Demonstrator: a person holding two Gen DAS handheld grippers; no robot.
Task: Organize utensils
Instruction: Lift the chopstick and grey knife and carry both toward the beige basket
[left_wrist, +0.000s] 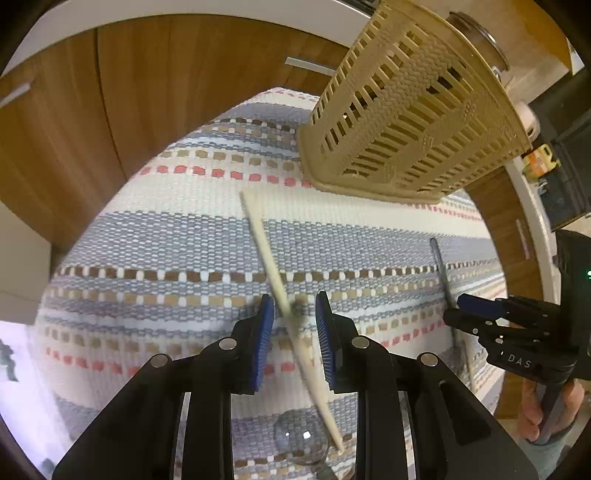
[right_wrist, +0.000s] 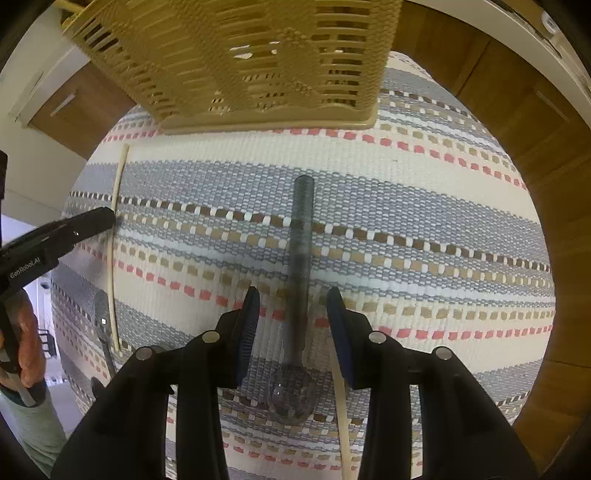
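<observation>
Because both grippers straddle thin utensils lying flat on the woven mat (right_wrist: 424, 206), the main risk, as I judge it, is a pinch that skids. The left gripper (left_wrist: 295, 325) stands open around a cream stick (left_wrist: 258, 236), pads clear of it on both sides; the stick runs from 11 o'clock down to 5 o'clock across the jaws, so closing could roll or swivel it instead of lifting it. The right gripper (right_wrist: 291, 321) is also open, astride the grey spoon (right_wrist: 301, 258), whose handle points to 12 o'clock; another cream stick (right_wrist: 341, 406) lies just beside the right pad and could be caught with it. The basket (right_wrist: 258, 66) stands near at 12 o'clock, its wall limiting forward travel. The mat is bare at 3 o'clock in the right view; the grippers sit close together sideways.
</observation>
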